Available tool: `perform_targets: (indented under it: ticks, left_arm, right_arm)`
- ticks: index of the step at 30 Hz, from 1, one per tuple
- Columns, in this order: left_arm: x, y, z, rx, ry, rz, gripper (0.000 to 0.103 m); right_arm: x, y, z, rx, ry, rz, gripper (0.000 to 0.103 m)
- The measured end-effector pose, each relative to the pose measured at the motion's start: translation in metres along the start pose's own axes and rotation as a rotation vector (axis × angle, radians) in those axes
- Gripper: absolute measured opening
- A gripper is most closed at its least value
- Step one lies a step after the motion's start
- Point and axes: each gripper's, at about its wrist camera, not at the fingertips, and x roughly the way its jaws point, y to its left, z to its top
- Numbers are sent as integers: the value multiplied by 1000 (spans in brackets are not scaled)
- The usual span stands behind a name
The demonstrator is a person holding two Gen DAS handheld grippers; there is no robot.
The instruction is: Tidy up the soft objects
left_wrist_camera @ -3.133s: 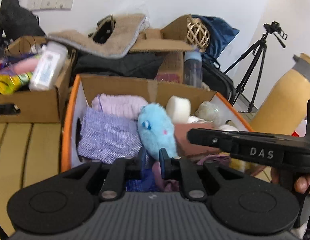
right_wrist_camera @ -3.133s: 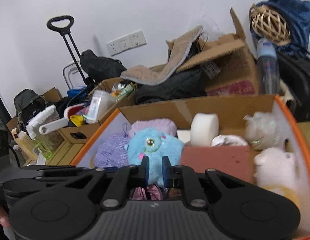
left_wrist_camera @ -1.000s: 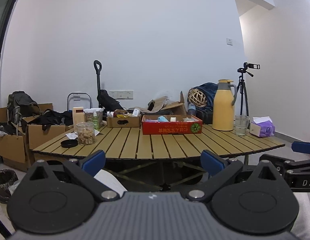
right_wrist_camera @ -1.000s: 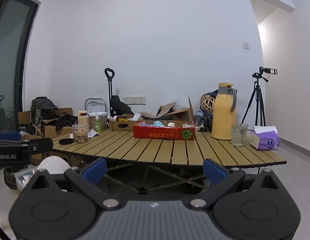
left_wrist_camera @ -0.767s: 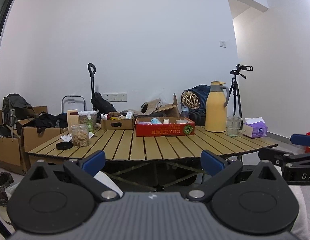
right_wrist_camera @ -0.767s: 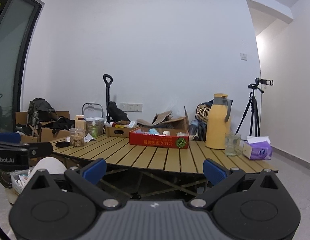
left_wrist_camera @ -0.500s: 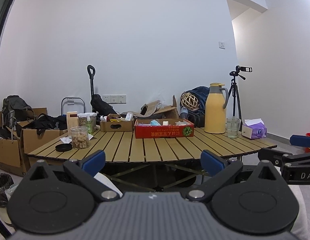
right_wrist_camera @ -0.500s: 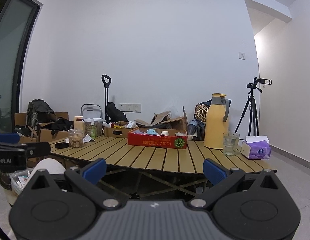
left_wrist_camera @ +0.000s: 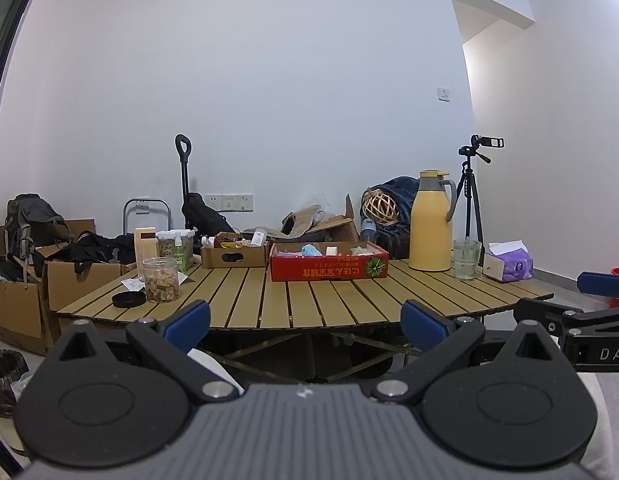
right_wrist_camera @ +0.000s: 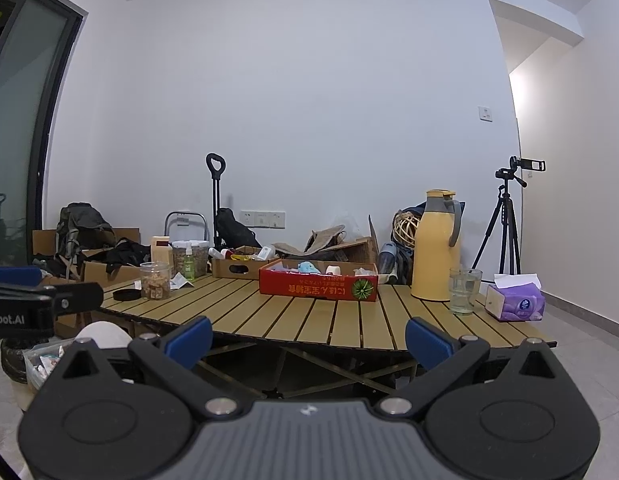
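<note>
Both tongs spread wide, well back from the surface

Nearest the lens, the left tongs (left_wrist_camera: 305, 326) stand released, blue tips far apart with nothing between them, held well short of the near edge of the slatted wooden surface (left_wrist_camera: 309, 300). The right tongs (right_wrist_camera: 307, 336) are likewise released and empty, also back from that near edge; in the left wrist view their black frame shows at the right margin.

On the surface, near the left edge, a black lid (left_wrist_camera: 128, 300) lies flat, with a clear jar (left_wrist_camera: 161, 279) of brown pieces just beside it. Toward the middle sits the red cardboard box (right_wrist_camera: 318, 283), open-topped, holding the soft objects: a light blue plush toy (right_wrist_camera: 308, 267) pokes above the rim, with a white roll (right_wrist_camera: 332, 269) just to its right. A smaller brown carton (left_wrist_camera: 234, 255) stands to the left of the red box, near the far edge.

At the right side, a yellow thermos jug (right_wrist_camera: 436, 245) stands upright near the far edge, a drinking glass (right_wrist_camera: 464, 291) next to it, and a purple tissue pack (right_wrist_camera: 515, 303) at the right corner.

Beyond the surface, a tripod with a camera (right_wrist_camera: 507, 220) stands by the wall
</note>
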Motion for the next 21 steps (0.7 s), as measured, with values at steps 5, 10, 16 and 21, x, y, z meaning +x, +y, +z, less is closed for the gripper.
perform_targets:
  ticks: [5, 10, 16, 21]
  left_arm:
    - [0, 0, 1, 4, -5, -5, 103]
    - [-3, 0, 0, 8, -8, -10, 103]
    - [-2, 0, 0, 8, -8, -10, 103]
    - [-2, 0, 0, 9, -7, -11, 103]
  right_arm:
    - [-2, 1, 0, 4, -10, -4, 103]
    - [-2, -1, 1, 12, -12, -3, 103]
    - [-2, 1, 0, 9, -11, 0, 103]
    - [1, -1, 1, 13, -4, 10, 103]
